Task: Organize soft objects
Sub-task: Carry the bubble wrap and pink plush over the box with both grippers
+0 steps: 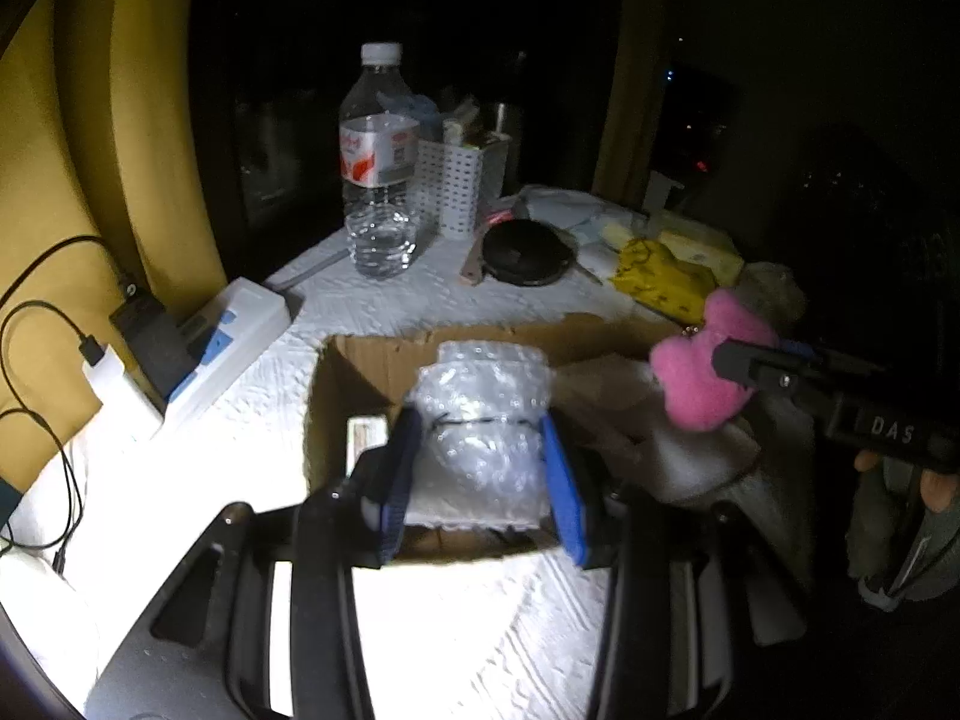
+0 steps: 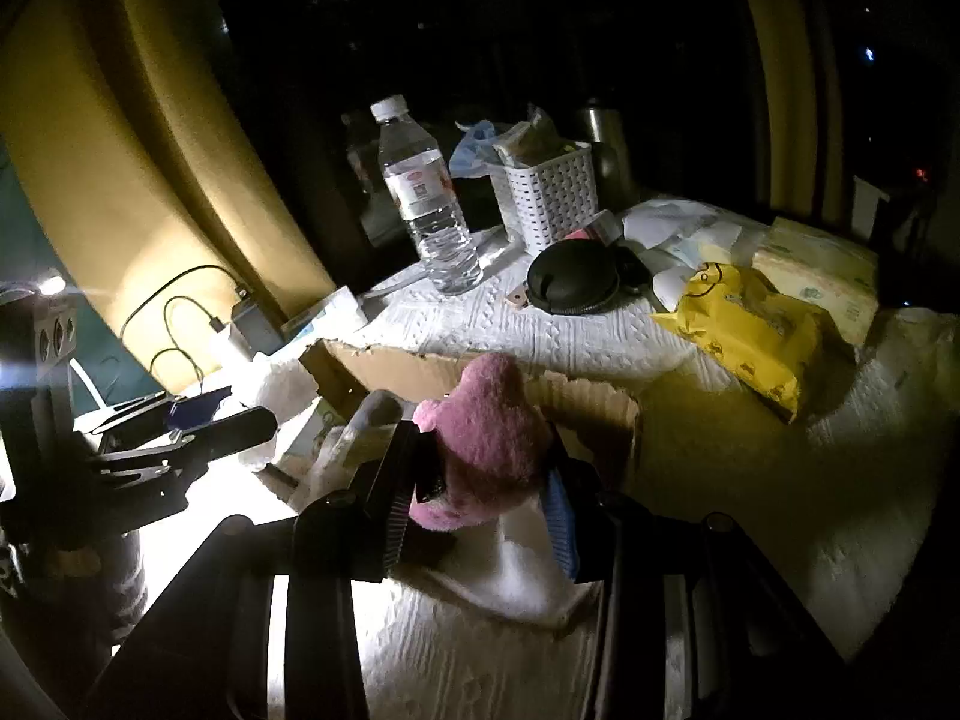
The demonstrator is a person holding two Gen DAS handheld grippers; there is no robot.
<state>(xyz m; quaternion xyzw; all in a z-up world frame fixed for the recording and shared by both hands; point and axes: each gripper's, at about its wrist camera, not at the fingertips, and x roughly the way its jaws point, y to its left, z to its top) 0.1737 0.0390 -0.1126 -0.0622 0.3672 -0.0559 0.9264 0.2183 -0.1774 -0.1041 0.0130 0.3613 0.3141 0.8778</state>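
An open cardboard box (image 1: 360,360) sits on the white-covered table. My left gripper (image 1: 480,474) is shut on a bubble wrap bundle (image 1: 480,408) tied with a black band, held over the box. My right gripper (image 2: 480,480) is shut on a pink plush toy (image 2: 486,438) above the box's right side (image 2: 588,402). The toy also shows in the left wrist view (image 1: 702,372), with the right gripper's finger (image 1: 744,360) on it. The left gripper shows in the right wrist view (image 2: 198,420) at the left.
A water bottle (image 1: 378,168), a white perforated basket (image 1: 456,186), a black round case (image 1: 525,252), a yellow packet (image 1: 660,276) and a tissue pack (image 2: 816,270) lie behind the box. A power strip (image 1: 234,336) with chargers and cables sits at the left, by the yellow wall.
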